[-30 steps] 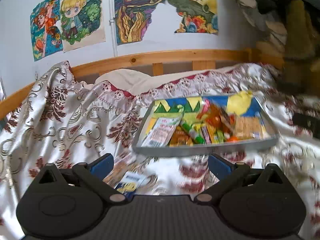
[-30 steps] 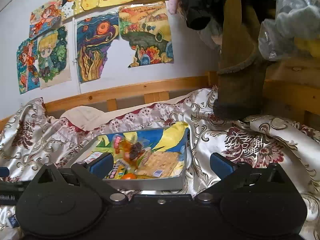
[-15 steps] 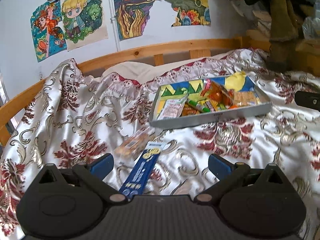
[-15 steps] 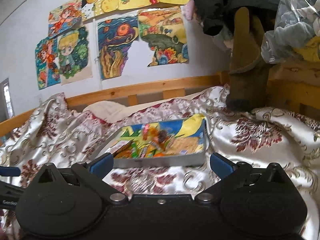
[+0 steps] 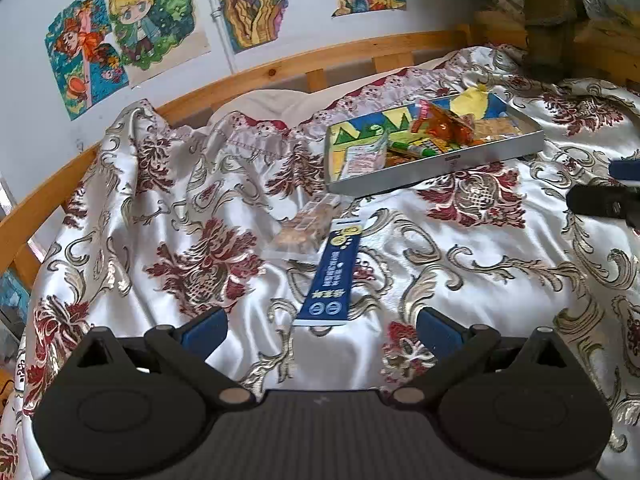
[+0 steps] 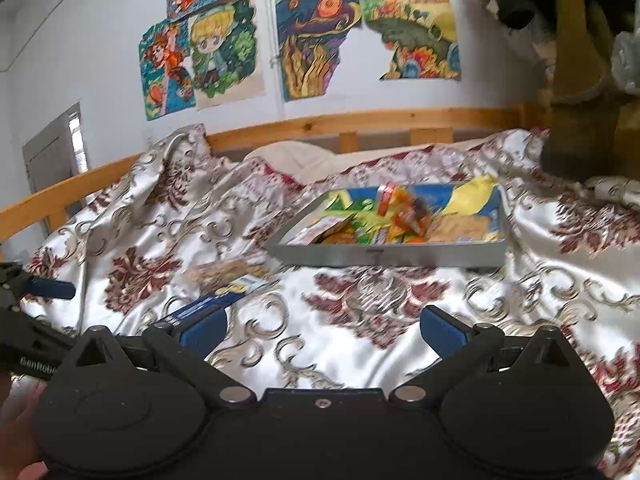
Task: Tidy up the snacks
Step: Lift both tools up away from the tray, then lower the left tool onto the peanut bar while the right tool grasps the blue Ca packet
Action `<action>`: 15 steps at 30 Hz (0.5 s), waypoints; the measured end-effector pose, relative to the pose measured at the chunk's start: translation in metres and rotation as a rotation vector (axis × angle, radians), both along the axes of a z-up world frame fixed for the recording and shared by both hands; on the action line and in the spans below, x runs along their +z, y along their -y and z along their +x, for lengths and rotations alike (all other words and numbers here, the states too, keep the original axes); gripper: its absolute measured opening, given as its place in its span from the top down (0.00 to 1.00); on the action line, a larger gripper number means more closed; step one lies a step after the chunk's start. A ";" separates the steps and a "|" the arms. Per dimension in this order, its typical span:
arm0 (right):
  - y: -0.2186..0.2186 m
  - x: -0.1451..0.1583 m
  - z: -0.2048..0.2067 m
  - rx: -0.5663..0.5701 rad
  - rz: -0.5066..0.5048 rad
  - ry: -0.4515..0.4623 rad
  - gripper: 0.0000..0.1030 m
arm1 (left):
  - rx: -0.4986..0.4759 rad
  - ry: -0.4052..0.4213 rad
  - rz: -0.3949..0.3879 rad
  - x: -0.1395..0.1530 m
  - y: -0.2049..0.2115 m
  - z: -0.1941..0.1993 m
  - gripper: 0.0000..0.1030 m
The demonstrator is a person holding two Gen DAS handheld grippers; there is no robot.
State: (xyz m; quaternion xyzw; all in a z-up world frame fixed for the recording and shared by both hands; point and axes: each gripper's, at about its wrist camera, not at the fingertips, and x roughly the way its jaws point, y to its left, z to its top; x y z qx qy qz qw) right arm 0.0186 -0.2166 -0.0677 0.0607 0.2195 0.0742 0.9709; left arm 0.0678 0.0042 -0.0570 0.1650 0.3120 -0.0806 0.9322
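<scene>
Grey tray (image 5: 436, 160): snacks gathered. Blue packet (image 5: 332, 276), clear biscuit pack (image 5: 304, 228): loose on bed, awaiting pickup. Left claw (image 5: 320, 326), right claw (image 6: 322, 326): wide open, empty.

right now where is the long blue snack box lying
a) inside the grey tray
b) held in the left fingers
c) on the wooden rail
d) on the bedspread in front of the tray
d: the long blue snack box lies flat on the bedspread, nearer the camera than the grey tray and beside a clear packet; the left gripper is open and holds nothing.
</scene>
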 end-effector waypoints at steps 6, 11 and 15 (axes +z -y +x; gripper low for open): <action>-0.016 -0.009 0.003 0.047 -0.027 -0.017 0.01 | 0.029 0.000 -0.031 0.001 -0.018 0.011 0.00; -0.027 -0.016 0.009 0.076 -0.042 -0.034 0.01 | 0.058 0.018 -0.029 -0.002 -0.031 0.022 0.00; -0.033 -0.019 0.016 0.096 -0.026 -0.045 0.01 | 0.059 0.027 -0.015 -0.003 -0.036 0.028 0.00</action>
